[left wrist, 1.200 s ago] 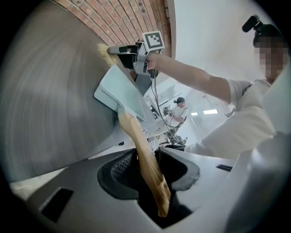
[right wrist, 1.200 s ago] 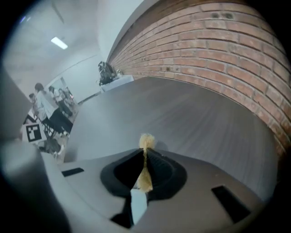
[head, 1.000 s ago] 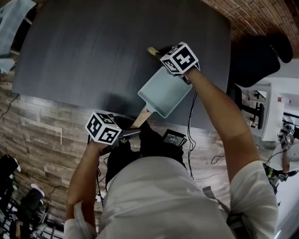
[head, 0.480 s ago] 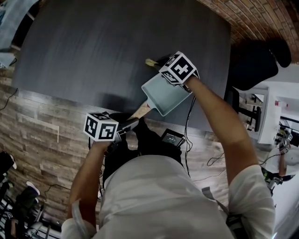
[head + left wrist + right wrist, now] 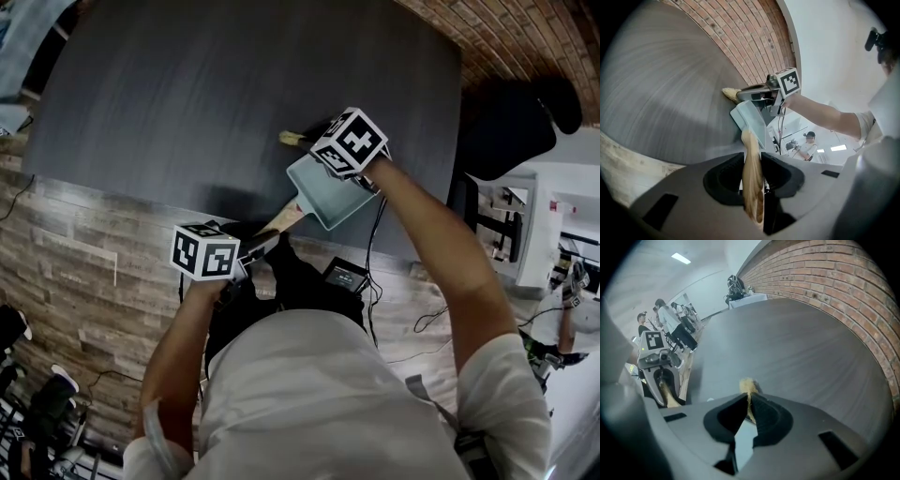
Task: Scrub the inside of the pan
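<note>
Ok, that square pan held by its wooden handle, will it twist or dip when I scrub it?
Probably rigid: the pan has flat, straight walls. Gripped only at the far end of its handle by the left hand-held gripper, it may well dip under brush pressure. The rounded, smooth-looking handle could also roll between the pads.

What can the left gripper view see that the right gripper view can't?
Only the left gripper view shows the right hand-held gripper and the arm behind it, plus one person far off. Only the right gripper view shows the left hand-held gripper from outside and a group of standing people. Both show the dark grey table, the red brick wall, the tan tuft of the scrubbing tool, the pale blue square pan, and its wooden handle, on which the left hand-held gripper's jaws have just been closing.
</note>
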Demonstrator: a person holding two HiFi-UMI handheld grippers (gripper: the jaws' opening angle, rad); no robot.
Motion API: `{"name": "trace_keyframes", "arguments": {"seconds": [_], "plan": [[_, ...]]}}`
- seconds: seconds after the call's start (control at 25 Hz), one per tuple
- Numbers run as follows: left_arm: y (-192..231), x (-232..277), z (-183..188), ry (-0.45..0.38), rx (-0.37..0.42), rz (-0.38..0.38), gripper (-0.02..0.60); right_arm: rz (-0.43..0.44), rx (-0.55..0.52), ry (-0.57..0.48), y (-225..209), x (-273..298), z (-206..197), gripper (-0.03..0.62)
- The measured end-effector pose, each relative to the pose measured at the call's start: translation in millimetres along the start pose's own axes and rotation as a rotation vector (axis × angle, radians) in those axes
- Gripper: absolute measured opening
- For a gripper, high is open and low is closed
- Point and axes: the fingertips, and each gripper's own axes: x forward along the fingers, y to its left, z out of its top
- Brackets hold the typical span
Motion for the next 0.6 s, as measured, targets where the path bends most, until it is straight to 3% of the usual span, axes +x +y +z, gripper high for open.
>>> {"name": "trace_keyframes", "arguments": {"seconds": [0.6], "plan": [[1,-2,1,-0.029,-0.017,0.007,0.120,0.132,-0.055,0.020,65,17,19,0.032]]}}
